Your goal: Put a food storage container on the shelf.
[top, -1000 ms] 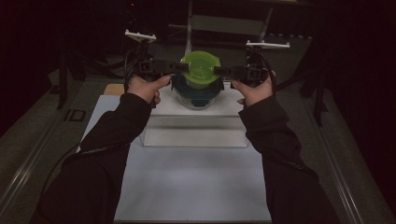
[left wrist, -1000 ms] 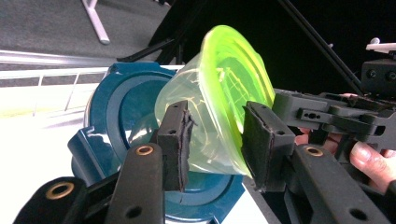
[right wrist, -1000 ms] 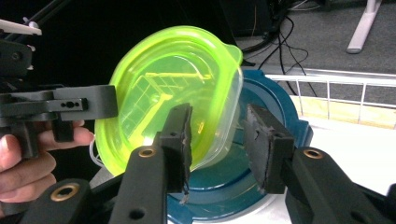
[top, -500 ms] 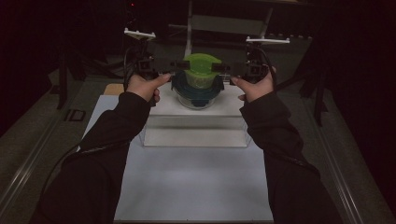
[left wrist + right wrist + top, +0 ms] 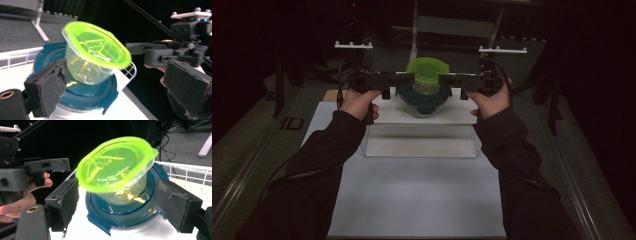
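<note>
Both tongs sit near the upper centre of the high view, where we hold the left gripper [image 5: 404, 79] and the right gripper [image 5: 447, 80] on either side of a small clear plastic tub with a lime-green lid [image 5: 427, 75]. In the left gripper view our left gripper [image 5: 120, 85] has its jaws spread wide, the tub [image 5: 95, 57] tilted between them and touching neither pad that we can make out. In the right gripper view our right gripper [image 5: 125, 202] is likewise wide, with the tub [image 5: 116, 167] between its pads. Whether either pad touches it we cannot tell. Under the tub is a round clear container with a dark teal lid [image 5: 125, 215], resting on a white raised platform [image 5: 422, 117] above the pale table mat [image 5: 417, 195].
</note>
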### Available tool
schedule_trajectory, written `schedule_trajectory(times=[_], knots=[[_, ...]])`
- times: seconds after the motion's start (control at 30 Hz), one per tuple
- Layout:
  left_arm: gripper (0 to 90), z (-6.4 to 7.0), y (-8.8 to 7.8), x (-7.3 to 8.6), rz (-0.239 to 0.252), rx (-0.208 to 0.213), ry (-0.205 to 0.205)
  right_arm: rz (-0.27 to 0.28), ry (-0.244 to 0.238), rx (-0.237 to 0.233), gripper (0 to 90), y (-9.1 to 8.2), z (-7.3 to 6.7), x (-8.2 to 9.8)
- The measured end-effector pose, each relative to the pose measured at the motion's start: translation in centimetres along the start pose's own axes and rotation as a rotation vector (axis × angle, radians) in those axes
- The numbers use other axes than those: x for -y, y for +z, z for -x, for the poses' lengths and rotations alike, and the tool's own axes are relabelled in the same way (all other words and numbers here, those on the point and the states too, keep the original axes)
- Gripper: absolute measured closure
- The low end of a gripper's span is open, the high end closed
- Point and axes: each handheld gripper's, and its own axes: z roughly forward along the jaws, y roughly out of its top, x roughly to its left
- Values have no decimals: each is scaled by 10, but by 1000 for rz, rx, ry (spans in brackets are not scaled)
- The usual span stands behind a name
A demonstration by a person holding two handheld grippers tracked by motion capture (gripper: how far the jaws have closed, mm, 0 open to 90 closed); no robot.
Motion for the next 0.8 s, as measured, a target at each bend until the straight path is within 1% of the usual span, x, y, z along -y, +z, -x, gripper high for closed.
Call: schedule_trajectory(times=[0.03, 0.17, 0.23, 0.27, 0.3, 0.37, 0.43, 0.47, 0.5, 0.53, 0.57, 0.6, 0.63, 0.73, 0.8], knots=[[55, 1, -1, 4, -2, -2, 20, -2, -4, -6, 189, -1, 0, 2], [55, 7, -5, 16, 1, -6, 75, -2, -1, -30, 177, -4, 2, 13], [55, 9, -7, 23, -9, -7, 97, -5, -16, -21, 177, -6, 1, 19], [55, 10, -7, 27, -5, 0, 104, -5, -17, -26, 177, -7, 1, 23], [55, 10, -7, 29, -11, 3, 107, -4, -20, -29, 177, -7, 1, 26], [55, 10, -8, 35, -7, 0, 119, -10, -30, -21, 179, -9, 1, 32], [55, 11, -9, 39, -12, 1, 133, -15, -33, -33, 179, -10, 0, 39], [54, 12, -10, 42, -7, 9, 137, -18, -40, -33, 179, -11, -1, 42], [38, 12, -10, 42, -7, 9, 137, -18, -40, -33, 179, -11, -1, 42], [38, 14, -10, 47, -26, 13, 165, -22, -49, -33, 179, -11, -1, 45], [12, 15, -9, 50, -37, 11, 180, -27, -55, -43, 179, -12, -3, 53], [9, 16, -9, 53, -42, 8, 186, -24, -59, -46, 180, -12, -3, 57], [9, 17, -9, 56, -50, 16, 189, -25, -59, -54, 180, -12, -3, 61], [7, 17, -8, 67, -63, 34, 185, -33, -61, -74, 180, -12, -4, 74], [7, 17, -7, 75, -66, 45, 179, -39, -73, -80, 180, -11, -3, 82]])
